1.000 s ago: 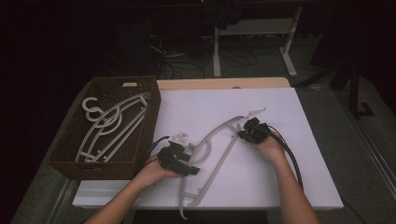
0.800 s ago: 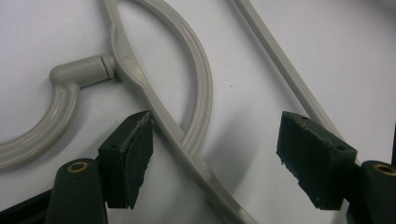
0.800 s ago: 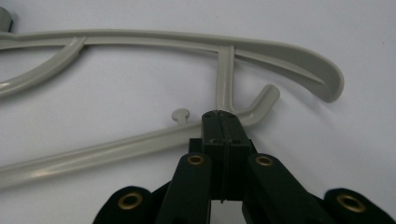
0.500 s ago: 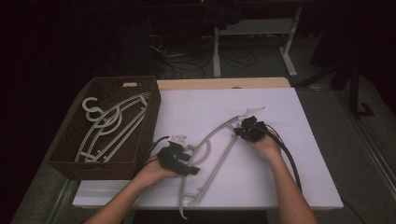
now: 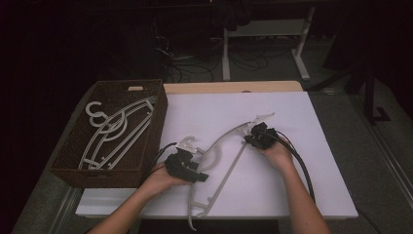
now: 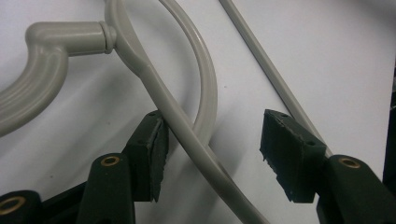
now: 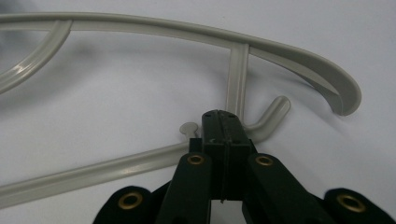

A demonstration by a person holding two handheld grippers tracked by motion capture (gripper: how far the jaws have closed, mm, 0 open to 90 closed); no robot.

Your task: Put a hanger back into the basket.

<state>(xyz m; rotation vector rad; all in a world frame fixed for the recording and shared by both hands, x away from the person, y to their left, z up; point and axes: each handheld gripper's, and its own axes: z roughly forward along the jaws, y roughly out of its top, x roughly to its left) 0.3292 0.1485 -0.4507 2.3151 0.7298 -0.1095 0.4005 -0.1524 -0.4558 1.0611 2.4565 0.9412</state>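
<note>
From the high view, a white surface holds a pale grey plastic hanger lying flat, running from near the front edge up toward the right. A brown woven basket stands at the left of the surface with several more hangers stacked inside. The person's left hand holds the left tool at the hanger's neck, just below its hook. The right hand holds the right tool at the hanger's upper right end. Black cables trail back from both tools.

In the left gripper view, the left tool stands released, its jaws having just been closing. The hanger's curved arm passes between the pads: it lies against the left pad, while the right pad is apart from it. The hook curls off to the upper left.

In the right gripper view, the right tool is clenched, its pads pressed together on the hanger where the short cross strut meets the lower bar, beside a small notch hook.
</note>
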